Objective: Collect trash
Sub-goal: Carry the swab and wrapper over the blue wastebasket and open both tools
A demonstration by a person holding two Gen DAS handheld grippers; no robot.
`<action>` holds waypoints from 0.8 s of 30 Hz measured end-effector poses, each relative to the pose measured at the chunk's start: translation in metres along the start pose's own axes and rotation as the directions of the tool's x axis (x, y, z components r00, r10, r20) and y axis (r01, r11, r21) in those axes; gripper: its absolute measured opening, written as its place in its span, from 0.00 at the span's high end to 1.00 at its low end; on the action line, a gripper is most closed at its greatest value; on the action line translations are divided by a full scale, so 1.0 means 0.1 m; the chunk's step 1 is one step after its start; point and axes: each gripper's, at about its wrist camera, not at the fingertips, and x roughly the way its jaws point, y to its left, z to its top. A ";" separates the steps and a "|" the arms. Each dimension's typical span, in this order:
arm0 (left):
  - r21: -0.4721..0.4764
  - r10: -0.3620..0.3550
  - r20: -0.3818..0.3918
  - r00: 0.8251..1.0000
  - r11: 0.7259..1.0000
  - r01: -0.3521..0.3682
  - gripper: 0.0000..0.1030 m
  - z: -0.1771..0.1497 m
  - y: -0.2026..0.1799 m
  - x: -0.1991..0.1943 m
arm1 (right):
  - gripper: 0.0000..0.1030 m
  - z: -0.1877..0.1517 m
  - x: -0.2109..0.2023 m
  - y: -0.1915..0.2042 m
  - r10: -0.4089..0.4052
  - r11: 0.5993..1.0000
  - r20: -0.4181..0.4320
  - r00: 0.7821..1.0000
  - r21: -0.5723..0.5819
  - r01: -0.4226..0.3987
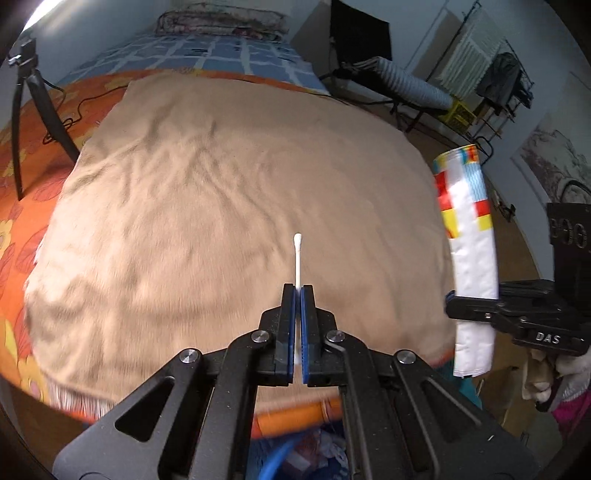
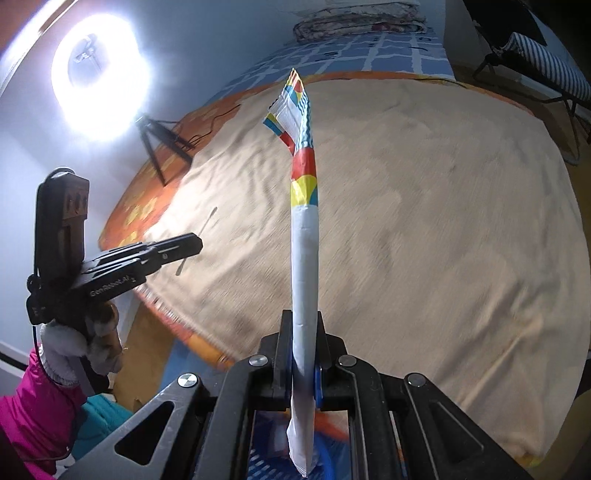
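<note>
Your left claw [image 1: 297, 291] sat at the lower centre of the left wrist view, closed on a cotton swab [image 1: 297, 258] that pointed up the frame over the blanket [image 1: 221, 192] spread on the bed [image 1: 22, 206]. At the right edge, your right claw [image 1: 452, 302] gripped a wrapper [image 1: 469, 240] standing upright beside the bed. A tripod [image 1: 26, 107] stood on the bed at upper left; a folded quilt [image 1: 221, 20] lay at the top.
</note>
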 end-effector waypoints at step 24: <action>0.053 -0.057 -0.200 0.978 0.996 0.069 1.00 -1.96 -0.54 -0.23 | 0.94 -1.69 0.39 0.61 0.027 0.999 -0.123 0.992 0.025 -0.024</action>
